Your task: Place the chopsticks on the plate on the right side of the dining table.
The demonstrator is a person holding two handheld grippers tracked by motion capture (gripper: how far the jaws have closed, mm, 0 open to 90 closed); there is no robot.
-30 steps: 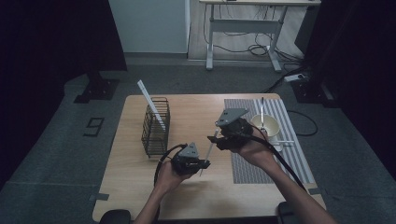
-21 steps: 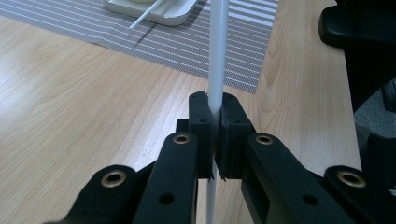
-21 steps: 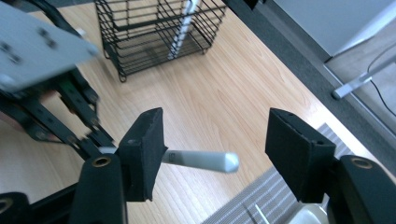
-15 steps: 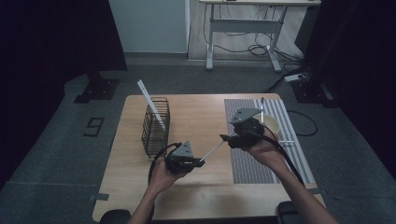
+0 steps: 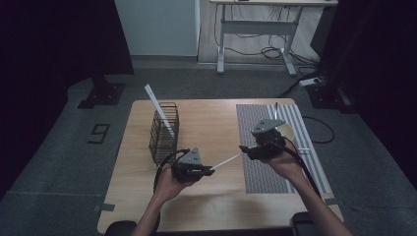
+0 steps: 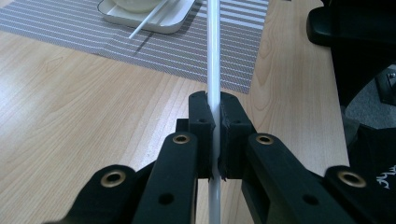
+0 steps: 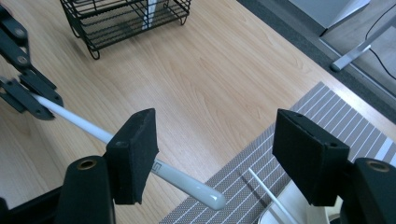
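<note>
step in hand, as judged: a hand-over of the white chopstick [image 5: 227,161] from the right gripper [image 5: 244,149] to the left gripper [image 5: 210,171], close to complete.

left gripper: jaws clamped tight on the chopstick; in the left gripper view the white shaft [image 6: 214,56] runs straight up between the two pads and on over the striped placemat [image 6: 70,29]. the stick hangs in the air above the wooden table [image 5: 211,123], between the two hands, rising slightly toward the right gripper.

right gripper: jaws have just been opening and now stand wide. in the right gripper view the rounded end of the chopstick [image 7: 187,184] lies between them, passing just in front of the near pad; contact with that pad cannot be settled, and the far pad is well apart from it. no squeeze on the stick.

other items: a black wire basket [image 5: 164,132] at the left of the table with one white stick [image 5: 158,109] leaning in it; a white dish [image 6: 140,14] on the placemat with another chopstick [image 6: 148,19] resting across it.

pose: left hand [image 5: 169,183] low, near the table's front edge, gripper pointing to the right. right hand [image 5: 285,160] over the placemat, gripper pointing left toward the other.

next move, as judged: right gripper backs clear of the tip without knocking it; left carries the stick to the basket, tips it upright, lowers it in.
</note>
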